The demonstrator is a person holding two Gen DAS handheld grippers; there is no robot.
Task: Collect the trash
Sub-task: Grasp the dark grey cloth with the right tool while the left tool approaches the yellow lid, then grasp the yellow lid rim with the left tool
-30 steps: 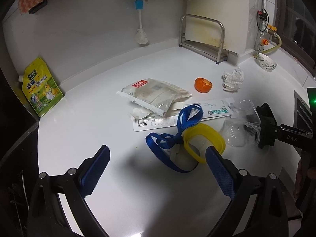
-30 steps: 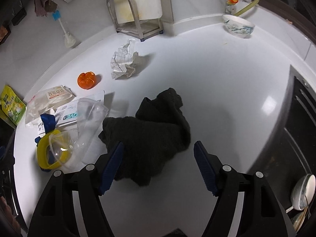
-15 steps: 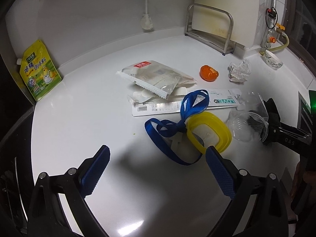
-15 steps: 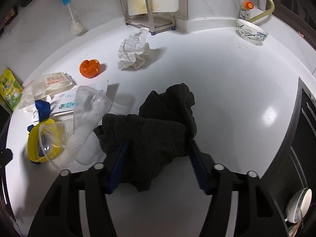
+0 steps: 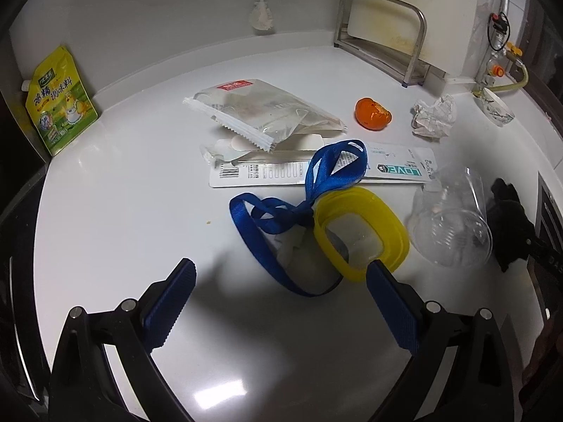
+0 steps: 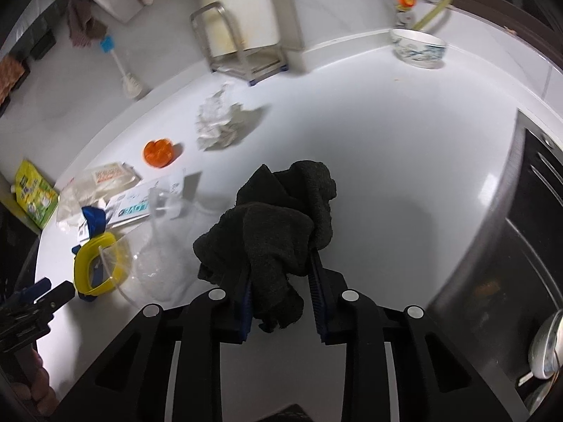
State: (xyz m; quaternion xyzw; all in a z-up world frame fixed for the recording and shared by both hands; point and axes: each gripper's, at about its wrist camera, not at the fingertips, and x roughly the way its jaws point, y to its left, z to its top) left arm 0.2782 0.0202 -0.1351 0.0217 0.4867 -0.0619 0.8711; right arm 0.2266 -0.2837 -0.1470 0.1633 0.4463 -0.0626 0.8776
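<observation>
The right gripper (image 6: 281, 281) has just been closing and now clamps the black cloth (image 6: 278, 225), which hides its fingertips. The left gripper (image 5: 281, 277) stands wide apart at lower centre over bare white counter (image 5: 123, 211), just before the blue strap (image 5: 267, 242) and yellow lid (image 5: 366, 225).

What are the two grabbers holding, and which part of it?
The right gripper has just closed on the black cloth, pinching its near bunched end. The left gripper is open, holding nothing.

Black cloth (image 6: 281, 225), yellow lid (image 5: 362, 228), blue strap (image 5: 281, 211) — white counter (image 5: 140, 193).
</observation>
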